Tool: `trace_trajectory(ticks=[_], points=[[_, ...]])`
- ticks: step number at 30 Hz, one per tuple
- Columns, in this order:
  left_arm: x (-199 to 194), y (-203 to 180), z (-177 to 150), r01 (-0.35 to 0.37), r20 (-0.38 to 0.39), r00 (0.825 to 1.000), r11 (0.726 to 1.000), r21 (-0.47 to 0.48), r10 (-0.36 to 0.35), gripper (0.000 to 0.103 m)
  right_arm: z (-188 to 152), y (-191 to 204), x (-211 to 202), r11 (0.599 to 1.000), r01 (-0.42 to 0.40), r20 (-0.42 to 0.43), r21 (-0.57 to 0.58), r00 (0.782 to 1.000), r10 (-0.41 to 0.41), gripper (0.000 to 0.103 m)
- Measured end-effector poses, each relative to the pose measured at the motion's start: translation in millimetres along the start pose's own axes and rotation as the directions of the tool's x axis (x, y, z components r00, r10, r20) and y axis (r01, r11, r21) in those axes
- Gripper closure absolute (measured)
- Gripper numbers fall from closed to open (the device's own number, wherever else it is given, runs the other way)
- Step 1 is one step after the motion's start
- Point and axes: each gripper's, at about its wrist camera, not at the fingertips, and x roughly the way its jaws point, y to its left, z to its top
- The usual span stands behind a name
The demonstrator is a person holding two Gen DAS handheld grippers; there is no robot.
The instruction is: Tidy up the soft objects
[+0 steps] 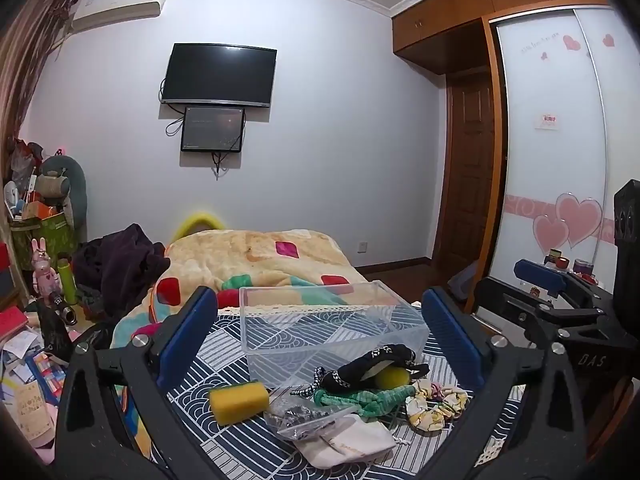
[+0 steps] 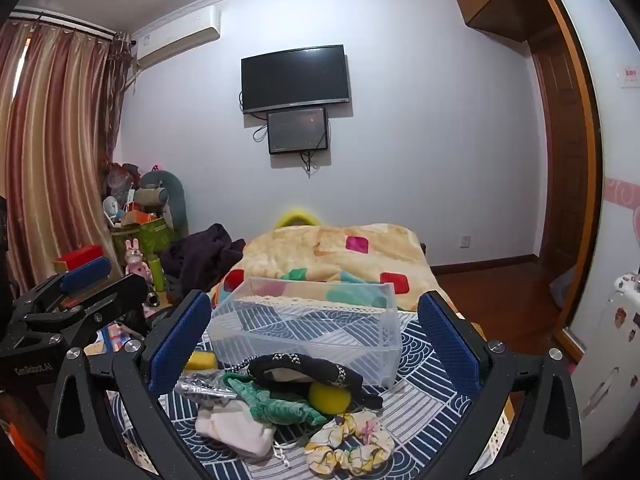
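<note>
A clear plastic bin (image 1: 256, 340) (image 2: 384, 364) stands empty on the blue-and-white patterned cloth (image 1: 224, 360) (image 2: 424, 392). In front of it lies a pile of soft things: a yellow sponge (image 1: 239, 402) (image 2: 201, 360), a black patterned pouch (image 1: 372, 362) (image 2: 304, 368), a yellow ball (image 1: 394, 378) (image 2: 329, 398), a green knitted piece (image 1: 360, 398) (image 2: 272, 402), a floral scrunchie (image 1: 434, 402) (image 2: 352, 446), a cream drawstring bag (image 1: 348, 442) (image 2: 236, 426) and a clear packet (image 1: 304, 416) (image 2: 202, 386). My left gripper (image 1: 320, 320) and right gripper (image 2: 316, 322) are both open and empty above the pile.
A folded patchwork blanket (image 1: 260, 256) (image 2: 332, 248) lies behind the bin. A dark garment (image 1: 120, 264) and cluttered toys and boxes (image 1: 44, 240) stand at the left. A wardrobe (image 1: 560, 140) and door are at the right. A TV (image 1: 218, 74) hangs on the wall.
</note>
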Motion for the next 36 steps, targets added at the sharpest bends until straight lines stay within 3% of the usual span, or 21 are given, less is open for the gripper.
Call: trace_trajectory(ticks=[36], points=[[-2.0, 1.7, 2.2, -0.004, 0.0, 1.0, 1.0, -0.004, 0.004, 0.0, 4.2, 3.3, -4.5, 1.0, 0.0, 0.011, -0.009, 1.0, 0.001, 0.0]])
